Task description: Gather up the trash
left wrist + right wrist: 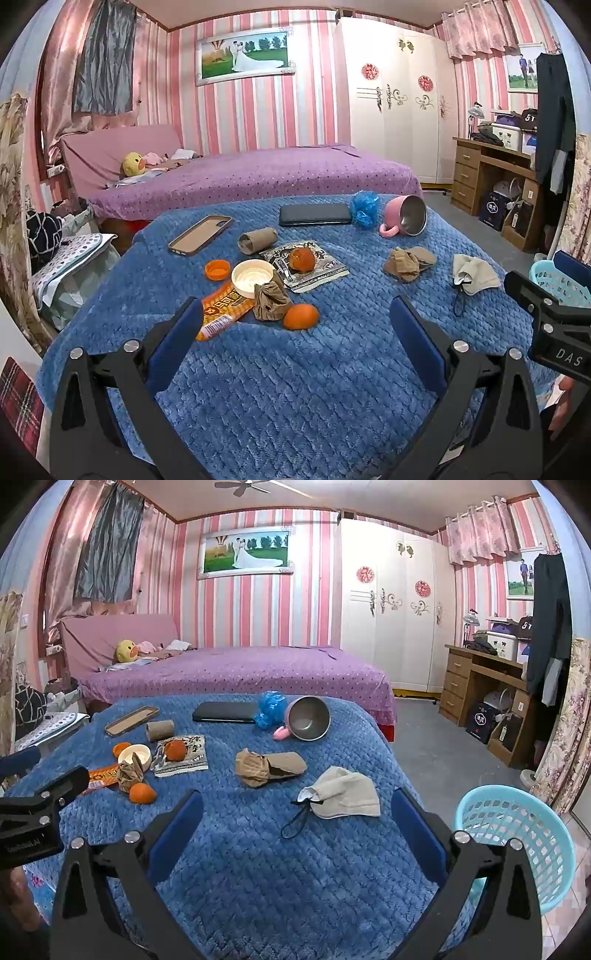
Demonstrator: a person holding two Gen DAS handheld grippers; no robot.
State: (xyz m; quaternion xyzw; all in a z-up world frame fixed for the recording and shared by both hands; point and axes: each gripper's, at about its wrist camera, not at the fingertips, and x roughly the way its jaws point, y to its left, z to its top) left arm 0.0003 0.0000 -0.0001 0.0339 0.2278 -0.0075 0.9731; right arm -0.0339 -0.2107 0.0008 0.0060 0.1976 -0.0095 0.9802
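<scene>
Trash lies on a blue blanket (pixel 295 387): orange peels (pixel 301 315) (pixel 302 259), a silver wrapper (pixel 317 275), crumpled brown paper (pixel 271 301), an orange wrapper (pixel 225 308), a white lid (pixel 253 277), an orange cap (pixel 217 268) and a cardboard tube (pixel 257 240). My left gripper (pixel 295 301) hovers open just short of the nearest peel, holding nothing. My right gripper (pixel 298 793) is open and empty, low before a face mask (pixel 347 794) and a brown crumpled wad (pixel 266 766). A light blue basket (pixel 517 849) stands on the floor to the right.
A phone case (pixel 200 235), a black phone (pixel 314 215), a blue plastic bag (pixel 364 208) and a tipped pink mug (pixel 406 220) lie at the blanket's far side. A purple bed (pixel 258 173) is behind, with a wooden desk (pixel 491 177) at the right.
</scene>
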